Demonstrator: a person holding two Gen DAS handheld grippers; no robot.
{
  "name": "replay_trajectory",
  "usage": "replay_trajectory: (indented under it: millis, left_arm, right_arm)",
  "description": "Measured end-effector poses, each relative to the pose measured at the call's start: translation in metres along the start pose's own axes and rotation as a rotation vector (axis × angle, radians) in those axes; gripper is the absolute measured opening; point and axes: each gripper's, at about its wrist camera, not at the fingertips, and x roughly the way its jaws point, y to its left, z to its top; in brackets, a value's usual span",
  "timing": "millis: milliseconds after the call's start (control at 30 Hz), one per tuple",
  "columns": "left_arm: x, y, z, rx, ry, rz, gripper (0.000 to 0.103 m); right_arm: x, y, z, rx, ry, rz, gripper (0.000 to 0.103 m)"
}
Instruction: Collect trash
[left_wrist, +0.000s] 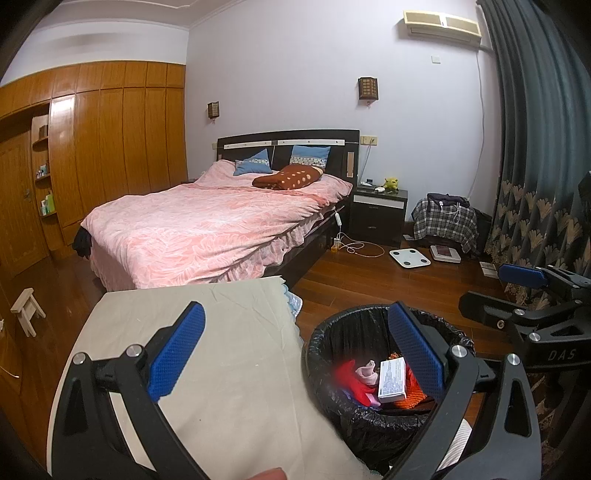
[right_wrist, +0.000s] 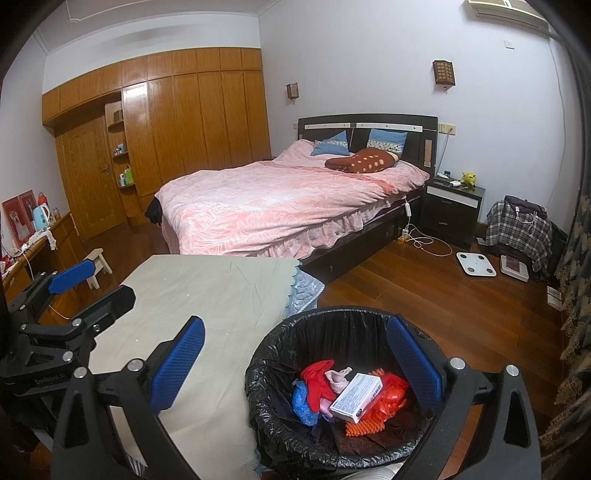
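**Grippers empty, bin loaded**

Left gripper (left_wrist: 295, 354) and right gripper (right_wrist: 295, 363) are held spread wide, nothing gripped. Just ahead and below, the round black-lined trash bin (right_wrist: 266, 354) is seen holding a white printed carton (right_wrist: 355, 398) and red crumpled wrappers (right_wrist: 317, 380). No trash is noted on the grey cloth-covered table (right_wrist: 207, 295) to the left; collection is judged nearly done.

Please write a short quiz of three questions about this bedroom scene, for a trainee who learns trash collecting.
1. True or false: the left tool is shut on the white box.
2. What lines the trash bin? A) black bag B) newspaper C) nothing
3. Fill in: the cloth-covered table stands to the ____ of the bin in both views.

Key:
1. False; both it and the right tool are open and hold nothing, and the box lies in the bin.
2. A
3. left
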Motion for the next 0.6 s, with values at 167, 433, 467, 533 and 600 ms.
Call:
replay_trajectory:
  millis: [167, 433, 467, 533, 600]
  left_arm:
    - [0.0, -0.0011, 0.0002, 0.001, -0.001, 0.001, 0.097]
    - [-0.0007, -0.0001, 0.0006, 0.0, -0.001, 0.001, 0.097]
    - [-0.0002, -0.0021, 0.0006, 0.0, 0.0, 0.0, 0.097]
    - [-0.0002, -0.0023, 0.0006, 0.001, 0.001, 0.0, 0.097]
    - [0.0008, -0.0019, -0.0006, -0.001, 0.002, -0.001, 0.097]
  right_arm:
    - [0.0004, -0.0001, 0.0007, -0.001, 0.001, 0.0, 0.097]
    - [0.0027, -0.0009, 0.0008, -0.001, 0.005, 0.001, 0.097]
    - [0.0027, -0.0009, 0.0007, -0.002, 0.005, 0.001, 0.097]
    - [0.0027, -0.0009, 0.0007, -0.002, 0.005, 0.001, 0.097]
    - [0.0027, -0.0009, 0.0008, -0.002, 0.005, 0.001, 0.097]
